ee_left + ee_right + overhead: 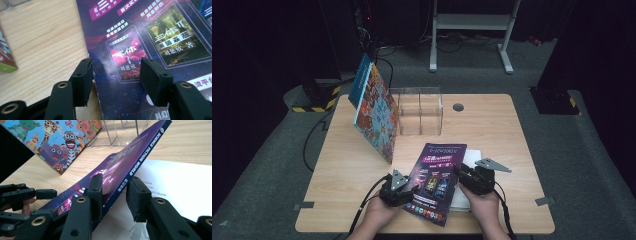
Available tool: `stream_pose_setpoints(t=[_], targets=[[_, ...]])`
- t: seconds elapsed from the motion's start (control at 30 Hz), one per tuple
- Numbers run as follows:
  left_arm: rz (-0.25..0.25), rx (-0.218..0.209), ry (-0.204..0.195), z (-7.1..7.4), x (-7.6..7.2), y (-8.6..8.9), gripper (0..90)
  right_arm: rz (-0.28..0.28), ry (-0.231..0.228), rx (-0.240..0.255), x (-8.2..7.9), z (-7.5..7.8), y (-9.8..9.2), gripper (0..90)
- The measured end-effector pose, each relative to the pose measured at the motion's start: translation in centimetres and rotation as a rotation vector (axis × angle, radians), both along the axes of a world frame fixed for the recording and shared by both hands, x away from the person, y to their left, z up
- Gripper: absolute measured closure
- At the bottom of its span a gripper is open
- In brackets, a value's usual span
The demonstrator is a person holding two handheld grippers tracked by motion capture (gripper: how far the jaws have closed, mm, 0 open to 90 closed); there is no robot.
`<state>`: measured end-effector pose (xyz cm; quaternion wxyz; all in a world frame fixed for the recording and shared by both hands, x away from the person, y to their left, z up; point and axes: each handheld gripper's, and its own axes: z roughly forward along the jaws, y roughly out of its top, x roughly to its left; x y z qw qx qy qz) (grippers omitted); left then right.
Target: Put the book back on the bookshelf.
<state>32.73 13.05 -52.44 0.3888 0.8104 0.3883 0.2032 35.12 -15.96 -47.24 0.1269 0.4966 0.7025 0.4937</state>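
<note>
A purple magazine [437, 175] lies at the table's front middle, its spine side raised on the right. My right gripper [460, 176] is shut on that spine edge [140, 157]: in the right gripper view [113, 182] one pad presses on the cover and the other on the back. My left gripper [406, 192] hovers at the magazine's left edge, open. In the left gripper view [116, 65] its jaws straddle the edge, with the cover [150, 30] showing in the gap between them. A hand holds each gripper.
A colourful children's book [377, 112] [57, 142] leans against a clear acrylic box [419, 110] [120, 132] at the back of the wooden table [342, 165]. White printed pages [473, 156] [180, 185] lie under the magazine's right side. A grey grommet [458, 107] sits behind.
</note>
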Motion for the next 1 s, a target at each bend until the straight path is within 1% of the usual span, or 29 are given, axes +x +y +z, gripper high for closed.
stream_pose_setpoints(t=[0.1,0.2,0.3,0.33,0.37,0.5,0.6,0.67,0.7,0.77,0.83,0.9,0.93,0.97,1.0], targets=[[0.006,-0.001,0.001,0.0,0.0,0.0,44.7,0.006,-0.002,0.01,-0.1,0.0,-0.1,67.5],[0.013,-0.003,-0.003,0.0,-0.1,0.0,45.2,0.022,-0.015,0.017,-0.4,0.1,-0.1,69.0],[0.022,-0.001,-0.009,-0.1,-0.2,-0.1,45.1,0.046,-0.007,0.045,-0.8,0.4,0.0,70.4],[0.022,-0.001,-0.009,-0.1,-0.2,-0.1,45.6,0.046,-0.007,0.045,-0.8,0.4,0.0,70.4],[0.02,0.004,-0.012,0.0,-0.2,-0.1,45.8,0.053,-0.027,0.04,-1.4,0.6,0.3,70.5],[0.023,0.001,-0.011,-0.1,-0.2,-0.1,45.8,0.053,-0.039,0.03,-1.8,0.8,0.6,70.6],[0.025,-0.001,-0.011,-0.1,-0.2,-0.1,45.8,0.06,-0.064,0.022,-2.1,0.9,0.7,71.6],[0.024,-0.002,-0.009,-0.1,-0.2,0.0,45.8,0.07,-0.075,0.036,-2.4,1.1,0.9,73.3],[0.025,-0.005,-0.001,0.0,-0.2,0.0,45.8,0.075,-0.079,0.041,-2.5,1.2,1.0,73.9],[0.03,-0.015,0.003,0.0,-0.1,0.1,45.3,0.09,-0.085,0.065,-2.7,1.4,1.3,75.9],[0.033,-0.01,-0.006,0.0,-0.3,0.1,45.3,0.106,-0.088,0.096,-3.0,1.7,1.5,77.7],[0.034,-0.004,-0.008,0.1,-0.4,0.2,45.5,0.119,-0.101,0.105,-3.3,2.0,1.9,79.3],[0.039,-0.008,-0.008,0.2,-0.4,0.2,48.1,0.125,-0.105,0.111,-3.4,2.1,2.0,79.9],[0.042,0.004,-0.021,0.2,-0.5,0.2,49.6,0.132,-0.106,0.12,-3.5,2.2,2.2,80.5],[0.044,0.002,-0.019,0.2,-0.6,0.2,49.6,0.14,-0.106,0.126,-3.6,2.3,2.3,81.1]])
